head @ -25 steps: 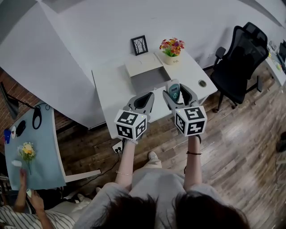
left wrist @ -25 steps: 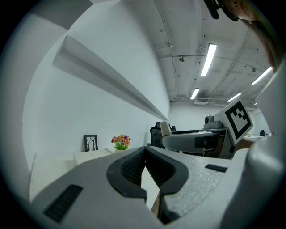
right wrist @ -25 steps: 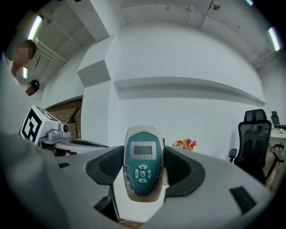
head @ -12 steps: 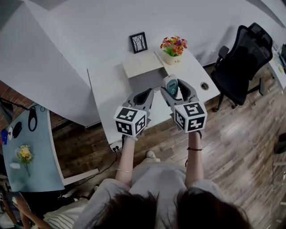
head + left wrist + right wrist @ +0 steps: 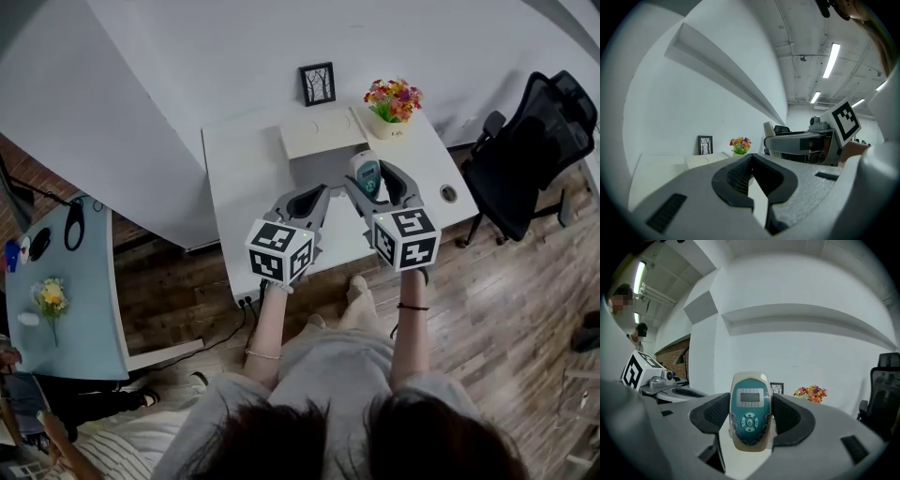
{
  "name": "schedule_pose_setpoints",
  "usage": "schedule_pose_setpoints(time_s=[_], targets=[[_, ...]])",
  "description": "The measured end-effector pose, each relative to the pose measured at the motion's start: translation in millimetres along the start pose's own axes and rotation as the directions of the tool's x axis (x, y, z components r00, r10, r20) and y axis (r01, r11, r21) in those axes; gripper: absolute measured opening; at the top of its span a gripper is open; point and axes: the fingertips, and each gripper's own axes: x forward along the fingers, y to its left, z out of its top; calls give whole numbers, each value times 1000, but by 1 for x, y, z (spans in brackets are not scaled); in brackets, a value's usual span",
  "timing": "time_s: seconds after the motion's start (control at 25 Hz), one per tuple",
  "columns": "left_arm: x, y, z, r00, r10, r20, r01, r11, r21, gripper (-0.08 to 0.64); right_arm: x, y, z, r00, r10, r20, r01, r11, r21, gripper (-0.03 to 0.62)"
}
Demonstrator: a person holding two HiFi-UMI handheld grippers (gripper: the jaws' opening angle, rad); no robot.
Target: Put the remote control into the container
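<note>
At centre frame, over white desk (image 5: pixel 239 178): right gripper (image 5: pixel 375 180) clamped on cream, teal-faced oval remote control (image 5: pixel 749 409); left gripper (image 5: pixel 751 161) closed, empty; grey open-lidded container (image 5: pixel 314 167) just above.

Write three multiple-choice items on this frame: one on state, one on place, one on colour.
1. The left hand-held gripper is:
A. wide open
B. shut with nothing in it
C. shut on the remote

2. The remote is:
A. between the jaws of the right hand-held gripper
B. between the jaws of the left hand-held gripper
C. in neither gripper

3. The button face of the remote is:
A. red
B. yellow
C. teal

Answers:
1 B: in the left gripper view the jaw tips meet and nothing sits between them.
2 A: in the right gripper view the remote stands upright with a jaw pad pressed against each of its sides.
3 C: the panel around the small screen and buttons is teal, inside a cream shell.
</note>
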Motion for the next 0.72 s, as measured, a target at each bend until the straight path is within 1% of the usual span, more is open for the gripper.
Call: schedule_pose_setpoints(time_s=[0.16, 0.4, 0.72], targets=[[6, 10, -2, 999, 37, 0, -37, 999, -10, 3, 13, 0, -3, 999, 51, -8, -51, 999, -14, 284], [19, 22, -3, 996, 88, -12, -89, 996, -28, 3, 32, -12, -6, 994, 109, -30, -109, 994, -22, 284], [41, 41, -9, 987, 161, -27, -163, 985, -63, 3, 63, -28, -13, 976, 208, -64, -210, 977, -30, 284]])
